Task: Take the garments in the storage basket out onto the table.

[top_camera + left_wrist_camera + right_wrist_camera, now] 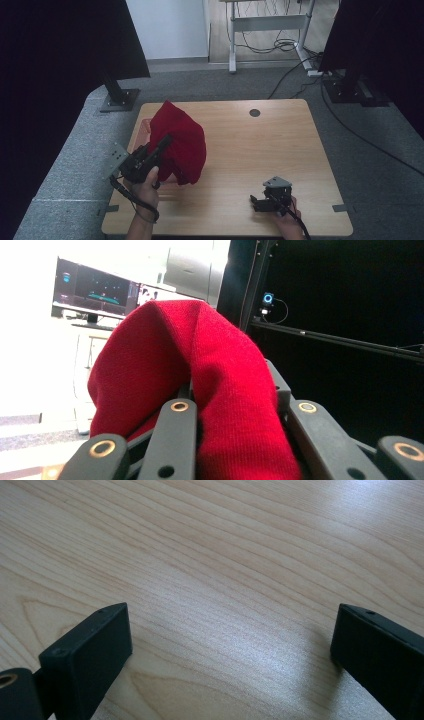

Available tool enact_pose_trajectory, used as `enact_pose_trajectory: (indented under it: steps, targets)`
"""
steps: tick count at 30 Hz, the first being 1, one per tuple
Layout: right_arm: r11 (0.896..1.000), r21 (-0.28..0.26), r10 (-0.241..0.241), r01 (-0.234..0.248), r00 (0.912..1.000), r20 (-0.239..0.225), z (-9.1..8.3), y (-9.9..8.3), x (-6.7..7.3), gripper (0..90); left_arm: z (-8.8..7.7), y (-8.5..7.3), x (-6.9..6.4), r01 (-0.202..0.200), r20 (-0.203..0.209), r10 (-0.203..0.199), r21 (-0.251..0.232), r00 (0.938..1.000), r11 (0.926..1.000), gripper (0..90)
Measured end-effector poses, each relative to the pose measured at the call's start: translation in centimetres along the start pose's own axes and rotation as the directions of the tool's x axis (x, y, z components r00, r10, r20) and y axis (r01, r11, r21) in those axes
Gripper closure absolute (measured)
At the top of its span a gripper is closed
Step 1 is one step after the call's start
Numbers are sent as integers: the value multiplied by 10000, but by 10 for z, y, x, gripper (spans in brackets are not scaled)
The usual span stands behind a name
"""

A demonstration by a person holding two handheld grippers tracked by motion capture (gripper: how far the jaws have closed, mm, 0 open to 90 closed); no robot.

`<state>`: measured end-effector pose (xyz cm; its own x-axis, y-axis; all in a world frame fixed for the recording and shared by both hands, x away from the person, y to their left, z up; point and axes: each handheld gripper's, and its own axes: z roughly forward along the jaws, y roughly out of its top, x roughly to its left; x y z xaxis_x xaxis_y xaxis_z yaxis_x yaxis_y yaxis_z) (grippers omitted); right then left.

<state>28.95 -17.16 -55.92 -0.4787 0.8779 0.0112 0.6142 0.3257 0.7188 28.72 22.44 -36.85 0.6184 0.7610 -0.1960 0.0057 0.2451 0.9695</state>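
While the red knitted cloth (179, 145) hangs in a loose bunch above the left half of the light wooden desk (260, 150), I have it pinched in my left gripper (161, 145), whose jaws are clamped together on a fold of it. In the left gripper view the fabric (200, 390) bulges up and over the black jaws, so the hold looks to be on a thick wad and not on a clean edge. That is my first worry: a rounded, springy knit can creep out of the pads, and most of the cloth's weight seems to hang to one side of the grip, which would pull it free if I swing or lift quickly.

Its lower hem sits close to the desk, just beside my left hand (147, 182), and I judge it could drag or catch on the gripper body as I move. Something pinkish peeks out behind the cloth on the desk; I cannot tell what it is, and the cloth could snag it.

My right gripper (260, 202) rests low on the near right of the desk, well apart from the cloth, its jaws standing wide apart over bare wood (225, 580). If I reach across with it, I could pinch several layers at once.
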Motion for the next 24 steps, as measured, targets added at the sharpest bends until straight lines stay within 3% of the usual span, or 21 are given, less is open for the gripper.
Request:
enact_pose_trajectory:
  steps: [24]
  targets:
    - [10000, 1, 3, -3, 10000, 0, 0, 0, 0, 28, 16, -2, -16, -181, 373, 175, 173, 9992, 9997, 741]
